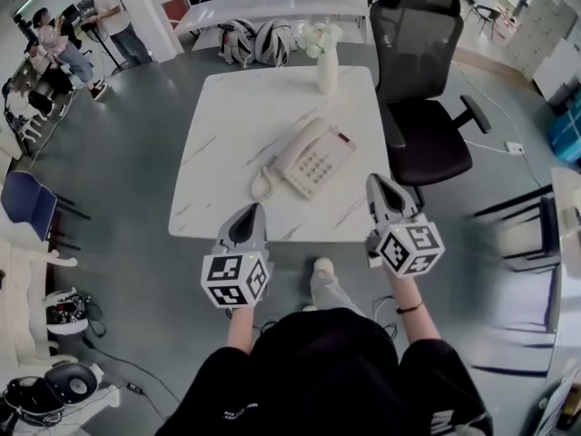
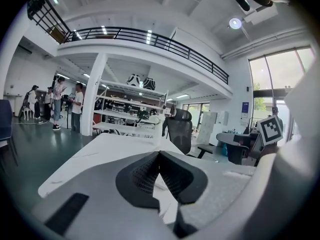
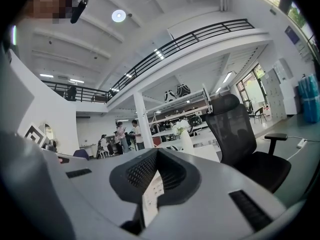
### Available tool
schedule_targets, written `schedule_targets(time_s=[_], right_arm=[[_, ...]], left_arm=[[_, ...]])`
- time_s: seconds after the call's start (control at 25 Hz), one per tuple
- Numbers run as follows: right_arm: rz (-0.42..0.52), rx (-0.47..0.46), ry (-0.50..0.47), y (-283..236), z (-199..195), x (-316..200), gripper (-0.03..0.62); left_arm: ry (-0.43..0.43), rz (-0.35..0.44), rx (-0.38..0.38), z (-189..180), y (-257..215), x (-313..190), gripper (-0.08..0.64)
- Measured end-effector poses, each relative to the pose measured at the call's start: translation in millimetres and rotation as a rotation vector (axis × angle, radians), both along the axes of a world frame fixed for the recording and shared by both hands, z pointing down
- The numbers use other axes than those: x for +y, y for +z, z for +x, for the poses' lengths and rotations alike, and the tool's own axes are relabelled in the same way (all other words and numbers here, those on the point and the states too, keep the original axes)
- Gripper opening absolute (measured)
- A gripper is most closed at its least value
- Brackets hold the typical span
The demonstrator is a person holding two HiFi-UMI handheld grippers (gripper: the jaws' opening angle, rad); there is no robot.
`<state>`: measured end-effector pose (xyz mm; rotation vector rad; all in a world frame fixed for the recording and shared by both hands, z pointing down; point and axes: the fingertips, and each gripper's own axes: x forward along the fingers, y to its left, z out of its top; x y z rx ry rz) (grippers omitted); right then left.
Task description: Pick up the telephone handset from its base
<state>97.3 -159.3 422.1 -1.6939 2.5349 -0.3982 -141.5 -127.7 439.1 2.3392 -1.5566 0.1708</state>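
in the head view the telephone handset [image 1: 296, 147] is lying on its base [image 1: 318, 165] on the white table [image 1: 227, 107]. the left gripper [image 1: 251, 210] and the right gripper [image 1: 378, 183] are hovering at the near table edge, both apart from the phone.

in the left gripper view the jaws are sitting together, with nothing between them.

in the right gripper view the jaws are also sitting together, empty.

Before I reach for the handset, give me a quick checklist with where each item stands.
1. Handset seated on base: ok.
2. Left gripper open to grasp: not ok, jaws shut, empty.
3. Right gripper open: not ok, jaws shut, empty.
4. Table bare between grippers and base: ok.
5. Cord free to follow: cannot tell.
6. Vase out of the way: ok, at far edge.
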Motion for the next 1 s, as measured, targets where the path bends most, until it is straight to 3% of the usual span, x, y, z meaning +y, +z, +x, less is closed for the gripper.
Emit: schedule_targets(time_s=[0.48,0.88,1.0], right_arm=[[-0.041,0.0,-0.038,13.0,11.0,-101.6,-0.008],[-0.084,0.001,-0.095,38.7,10.4,-151.4,-0.009],[-0.093,0.002,-0.105,46.3,13.5,-162.0,-0.009]], left_arm=[[-0.011,-0.067,-0.014,23.1,25.7,-92.5,0.0],[-0.002,-0.111,-0.054,41.8,50.5,-139.2,0.0],[0.036,-0.11,-0.059,51.7,55.4,-151.2,0.0]])
